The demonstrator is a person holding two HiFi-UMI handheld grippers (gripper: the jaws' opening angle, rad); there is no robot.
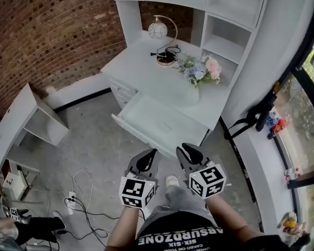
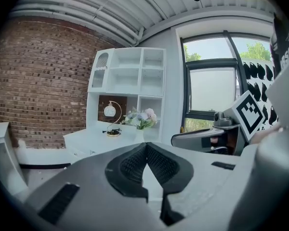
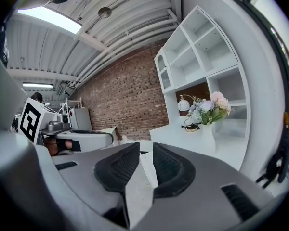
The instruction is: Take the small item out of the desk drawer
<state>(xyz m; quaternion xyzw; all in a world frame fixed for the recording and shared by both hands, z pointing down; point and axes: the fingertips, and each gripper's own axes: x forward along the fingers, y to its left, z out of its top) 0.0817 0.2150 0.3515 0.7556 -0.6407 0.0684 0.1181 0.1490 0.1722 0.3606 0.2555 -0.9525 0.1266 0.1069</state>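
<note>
head view: i am standing before the desk (image 1: 146, 67), holding both grippers low and well short of the open drawer (image 1: 159, 116). the drawer's floor is showing pale and nearly bare. the small item should be lying in there, but i am not making it out from here. to do this well, i am thinking of bringing the right gripper (image 1: 189, 151) over the drawer front, looking inside first, widening the jaws before dipping in, and keeping the left gripper (image 1: 148, 158) clear of the front edge. my shirt (image 1: 183, 237) is reading "absurdzone" with "six-six" under it; the finer print is too small to read.

left gripper view: my jaws are meeting at the tips and holding nothing. the right gripper's cube (image 2: 253, 114) is showing a black-and-white square marker, no words.

right gripper view: my jaws are standing slightly apart with nothing between them. no writing is showing here that i can read.
</note>
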